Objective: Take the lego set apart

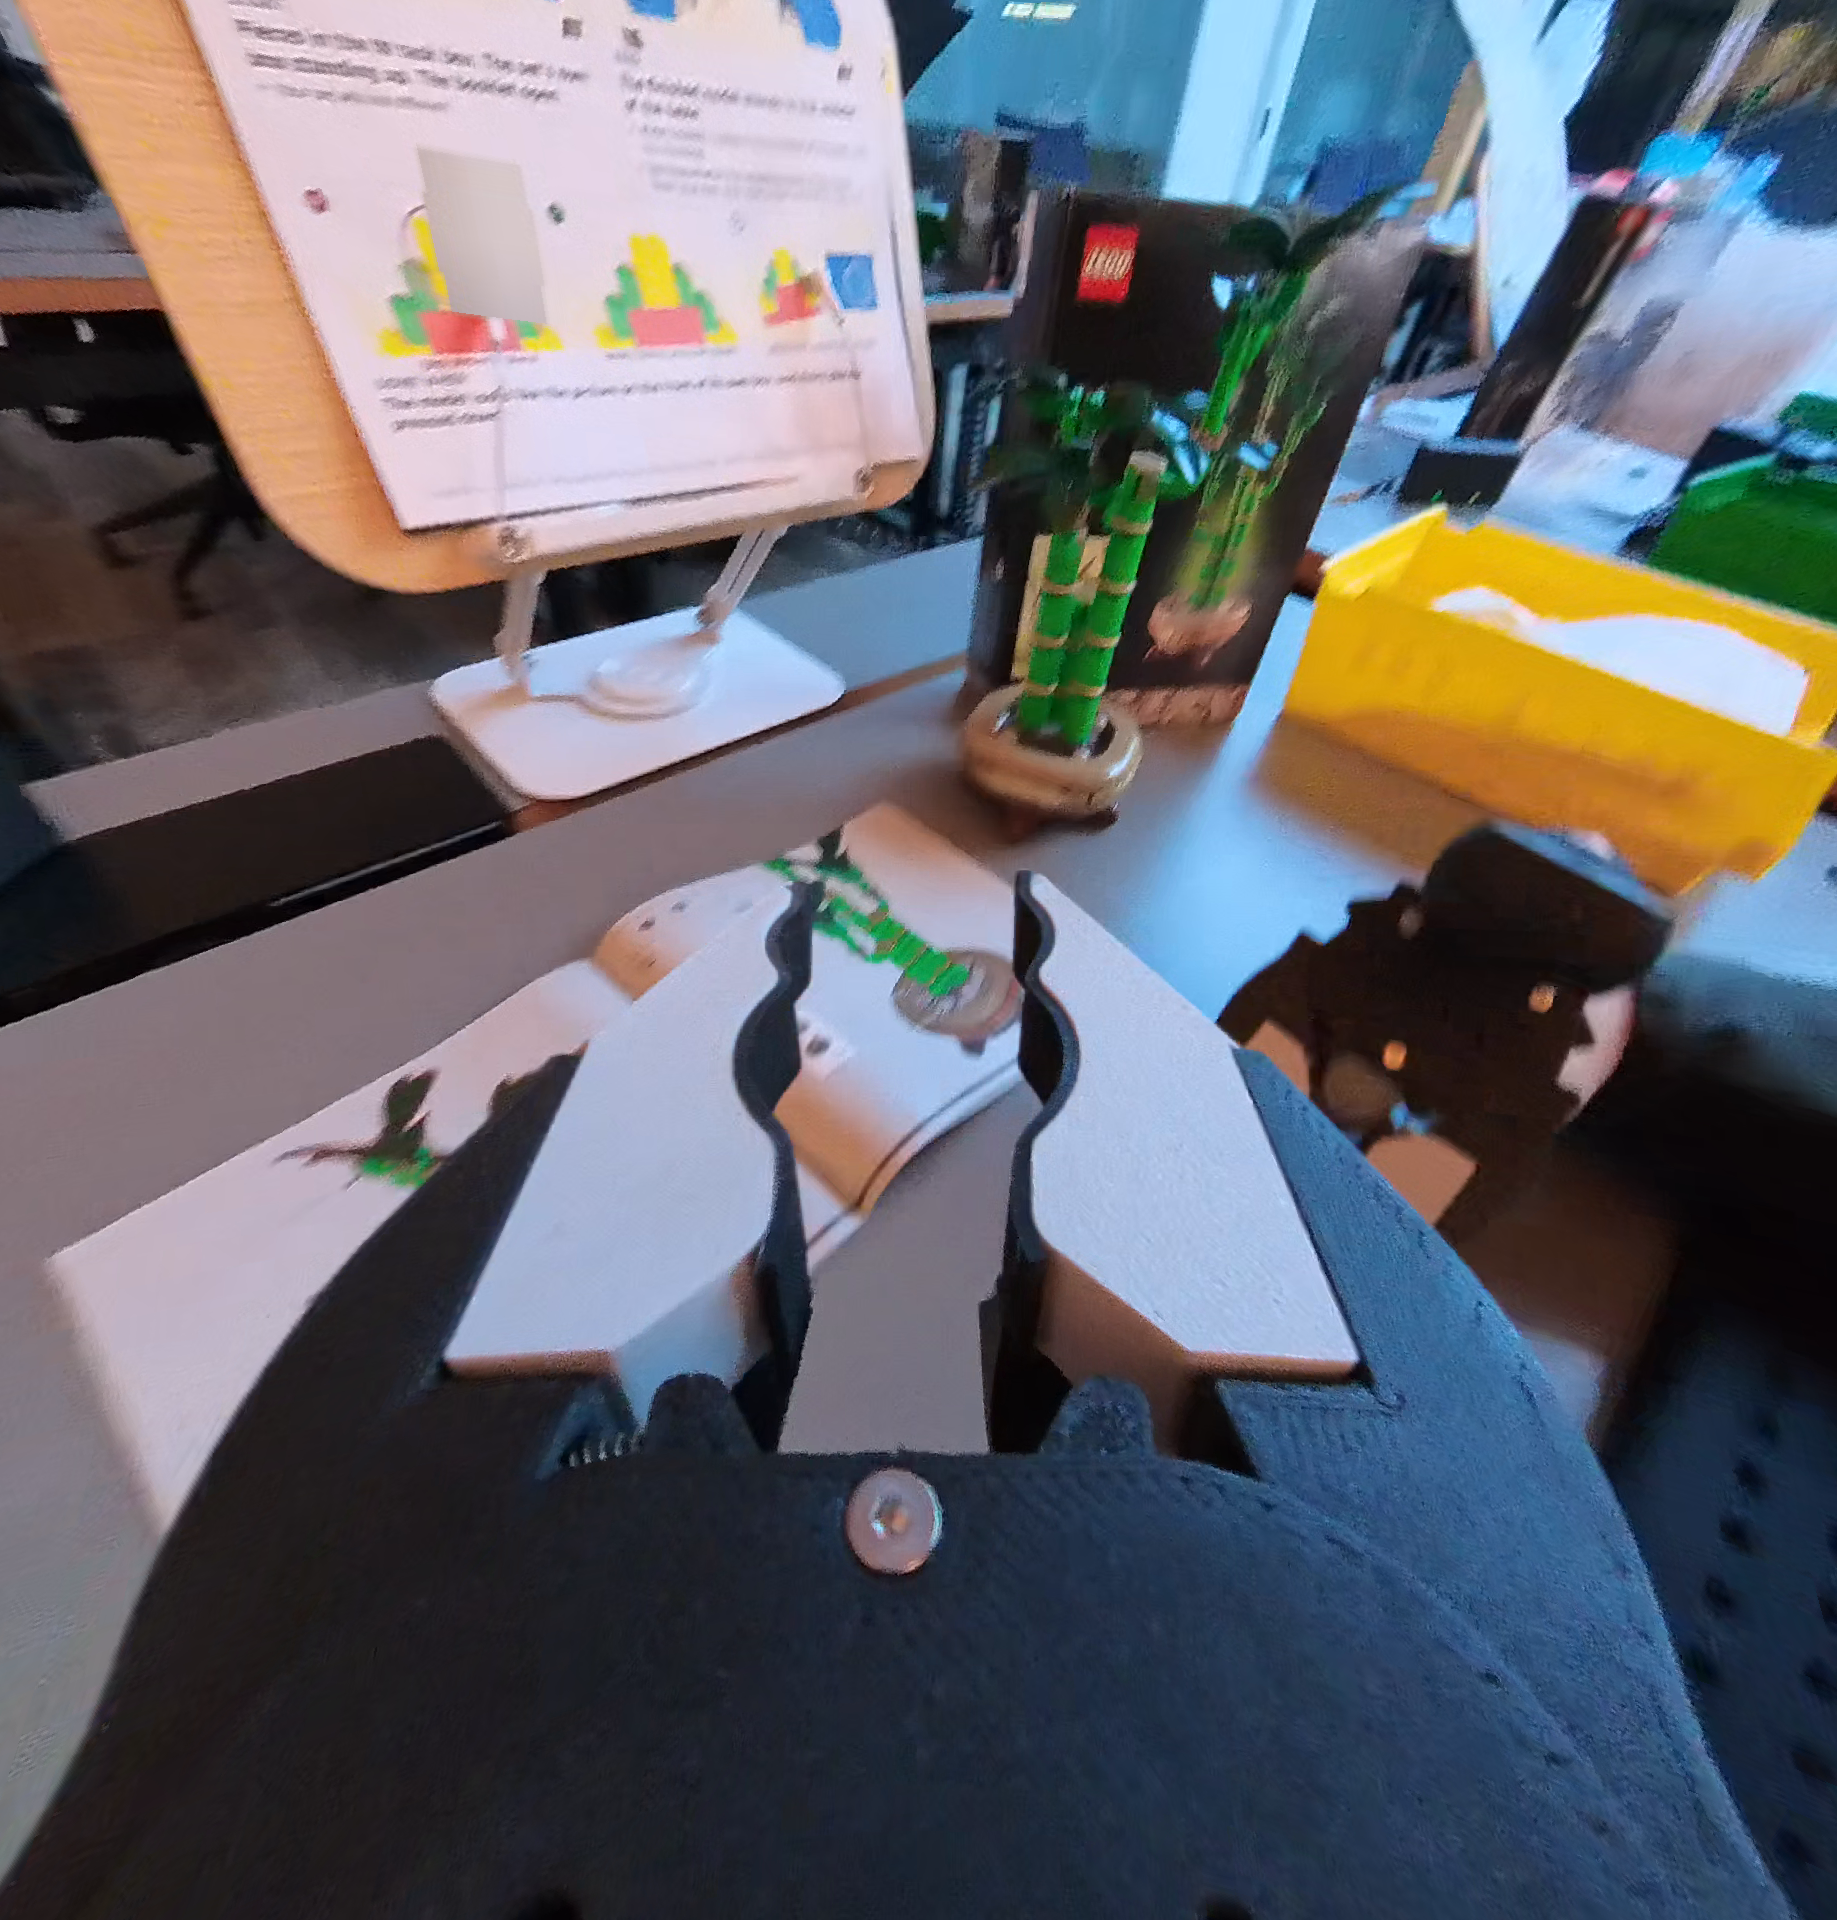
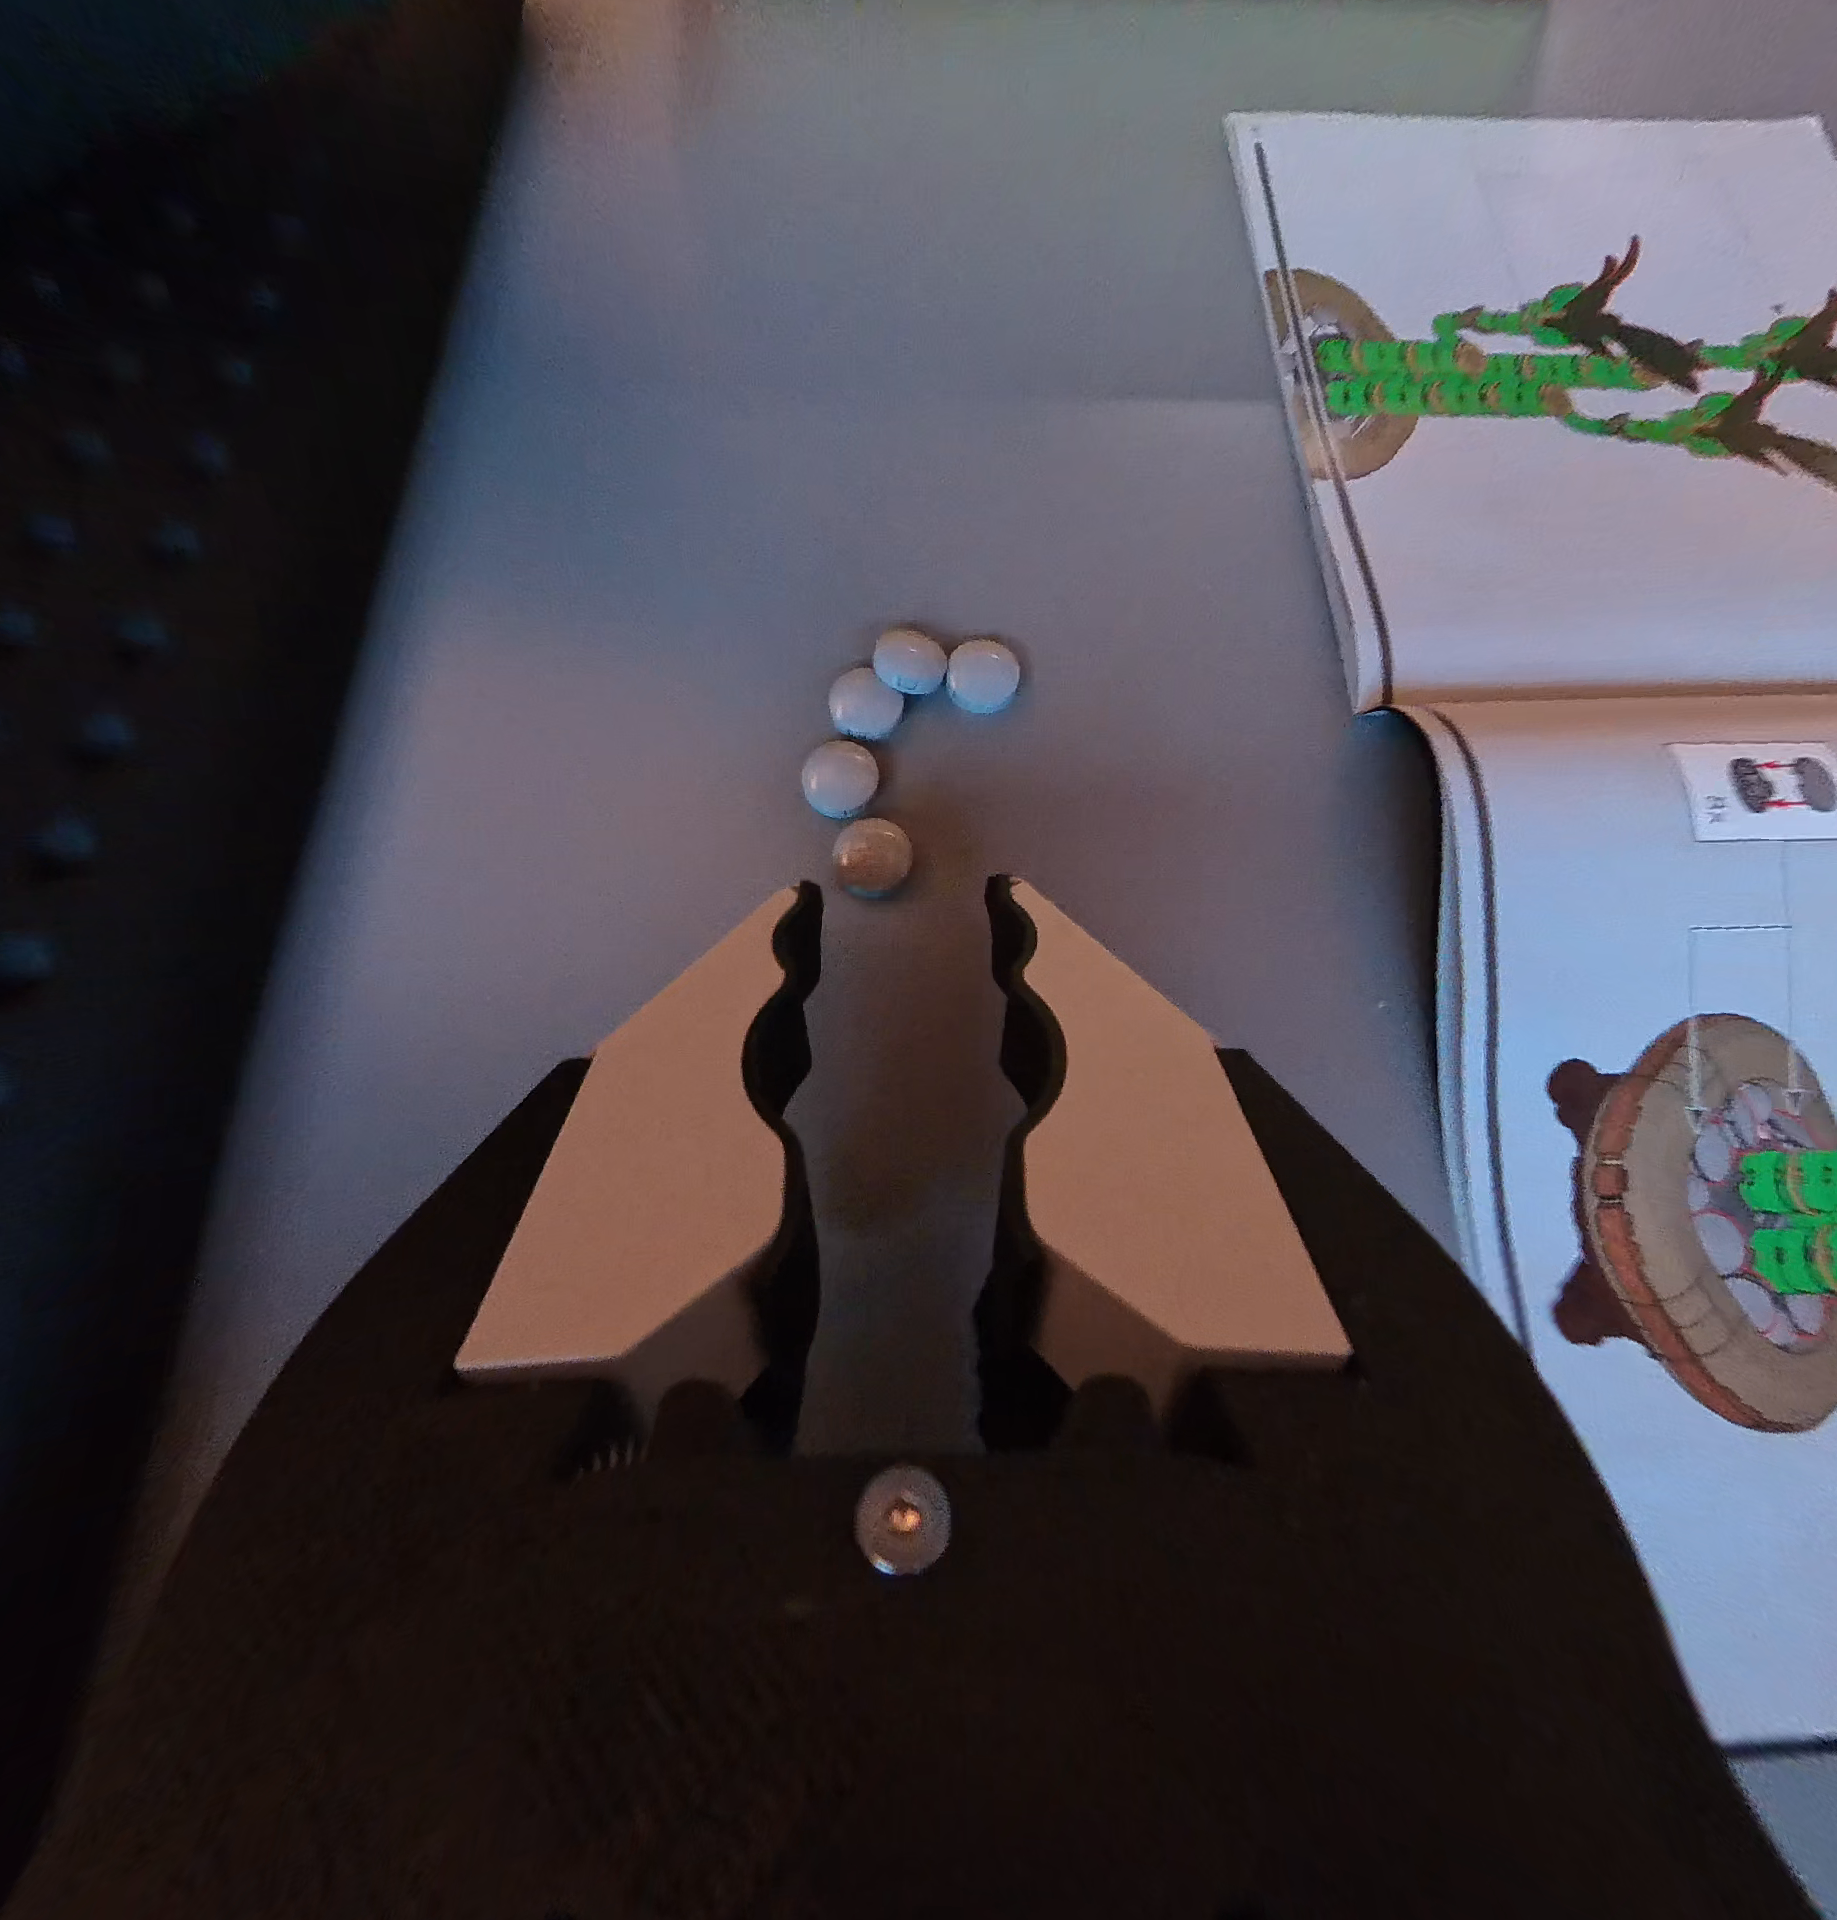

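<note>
A lego bamboo plant (image 1: 1075, 613) with green stalks stands upright in a round tan pot (image 1: 1051, 756) on the grey table, in the left wrist view. My left gripper (image 1: 912, 904) is open and empty, above an open instruction booklet (image 1: 898, 1049), short of the plant. In the right wrist view, several small round pale-grey lego tiles (image 2: 898, 717) lie in a curved row on the table. My right gripper (image 2: 903, 894) is open and empty, its tips just behind the nearest tile (image 2: 872, 857). The right gripper also shows as a dark shape in the left wrist view (image 1: 1454, 1029).
A yellow bin (image 1: 1558, 717) sits at the right behind the table. The dark lego box (image 1: 1174, 447) stands behind the plant. A wooden stand with printed sheets (image 1: 540, 270) is at the back left. The booklet (image 2: 1620, 727) lies right of the tiles. A dark studded mat (image 2: 114, 623) lies left. The gap from one gripper's tips to the other's is roughly 20 cm.
</note>
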### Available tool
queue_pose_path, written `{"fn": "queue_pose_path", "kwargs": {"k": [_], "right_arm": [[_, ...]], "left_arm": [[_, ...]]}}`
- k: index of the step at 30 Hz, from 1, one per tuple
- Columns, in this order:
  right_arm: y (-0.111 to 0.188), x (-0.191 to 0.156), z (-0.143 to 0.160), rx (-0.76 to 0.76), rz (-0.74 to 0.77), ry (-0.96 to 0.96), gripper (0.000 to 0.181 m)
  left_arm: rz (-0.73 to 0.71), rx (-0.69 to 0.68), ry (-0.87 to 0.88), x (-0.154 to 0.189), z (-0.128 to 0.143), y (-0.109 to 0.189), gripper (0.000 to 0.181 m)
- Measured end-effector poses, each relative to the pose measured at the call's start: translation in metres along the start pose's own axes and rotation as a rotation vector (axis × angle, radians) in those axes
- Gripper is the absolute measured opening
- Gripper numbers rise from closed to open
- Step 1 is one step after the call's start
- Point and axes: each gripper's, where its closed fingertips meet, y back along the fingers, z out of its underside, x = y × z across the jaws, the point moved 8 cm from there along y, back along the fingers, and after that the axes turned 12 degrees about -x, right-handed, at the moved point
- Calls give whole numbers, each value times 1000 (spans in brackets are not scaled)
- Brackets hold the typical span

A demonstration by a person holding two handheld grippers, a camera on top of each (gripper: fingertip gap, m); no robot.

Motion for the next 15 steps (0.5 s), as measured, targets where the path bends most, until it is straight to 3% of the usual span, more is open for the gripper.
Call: {"fn": "queue_pose_path", "kwargs": {"k": [4,6,7,9,12,15], "right_arm": [[-7,1,-2,24,-34,-38,32],[-11,-2,-4,21,-50,-28,26],[-13,-4,-5,5,-49,-21,15],[-12,-5,-6,-17,-35,3,15],[1,3,-1,-28,70,29,15],[30,10,-4,82,241,72,15]], "left_arm": [[23,9,12,-2,-6,-32,37],[40,10,-1,-3,3,-38,37],[40,12,-9,-6,10,-40,37],[48,1,-23,-13,28,-43,31],[183,-57,-2,-13,46,-51,27],[354,-78,59,-3,47,-60,28]]}}
